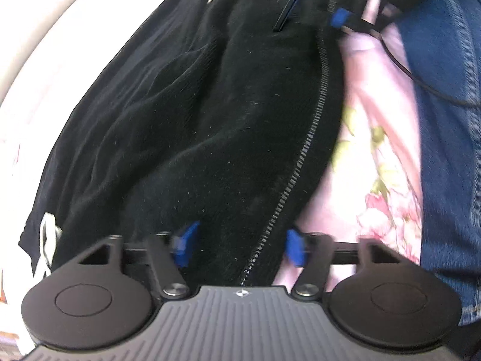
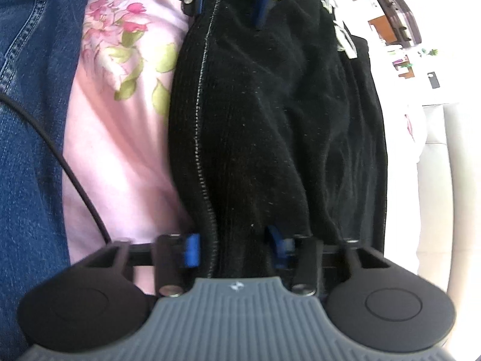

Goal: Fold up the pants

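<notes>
Black corduroy pants (image 1: 216,114) with a stitched seam and a white drawstring (image 1: 46,240) hang stretched between my two grippers, above a pink floral sheet (image 1: 378,156). My left gripper (image 1: 239,246) has its blue pads on either side of one end of the fabric, with a gap between them. My right gripper (image 2: 234,249) stands the same way around the other end of the pants (image 2: 270,120). The right gripper also shows far off in the left wrist view (image 1: 339,18). The left gripper shows far off in the right wrist view (image 2: 231,3).
The person's blue jeans (image 2: 27,120) are beside the pink sheet (image 2: 120,138). A thin black cable (image 2: 75,180) crosses the jeans. White bed edge (image 1: 36,45) lies beyond the pants. Room furniture (image 2: 399,21) is in the far background.
</notes>
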`<action>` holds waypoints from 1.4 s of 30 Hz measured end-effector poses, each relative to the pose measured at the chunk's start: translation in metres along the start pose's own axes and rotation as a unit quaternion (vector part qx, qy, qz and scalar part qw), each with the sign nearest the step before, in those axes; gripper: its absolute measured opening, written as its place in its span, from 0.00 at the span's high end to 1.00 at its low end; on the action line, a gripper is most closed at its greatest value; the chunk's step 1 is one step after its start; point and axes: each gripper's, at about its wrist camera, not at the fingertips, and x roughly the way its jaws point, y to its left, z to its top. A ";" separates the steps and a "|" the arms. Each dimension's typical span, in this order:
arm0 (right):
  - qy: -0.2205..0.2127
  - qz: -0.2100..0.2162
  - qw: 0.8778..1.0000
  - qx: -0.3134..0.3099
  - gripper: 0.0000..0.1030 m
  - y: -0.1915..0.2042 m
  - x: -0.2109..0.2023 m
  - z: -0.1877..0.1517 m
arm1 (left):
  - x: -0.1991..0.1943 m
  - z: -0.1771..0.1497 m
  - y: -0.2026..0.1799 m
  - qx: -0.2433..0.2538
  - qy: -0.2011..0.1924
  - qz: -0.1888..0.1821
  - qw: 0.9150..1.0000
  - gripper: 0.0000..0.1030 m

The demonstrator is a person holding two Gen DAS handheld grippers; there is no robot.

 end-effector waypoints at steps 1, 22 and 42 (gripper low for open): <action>0.001 -0.001 1.000 0.005 0.80 -0.003 -0.002 0.001 | -0.002 0.000 0.001 0.006 -0.001 -0.002 1.000 0.61; 0.017 -0.031 0.991 0.131 0.85 -0.059 -0.020 0.003 | -0.045 -0.010 0.043 -0.040 -0.045 0.096 0.993 0.90; 0.169 -0.132 0.957 0.193 0.94 -0.073 -0.011 -0.056 | -0.083 0.017 0.098 -0.093 -0.091 0.114 0.985 0.89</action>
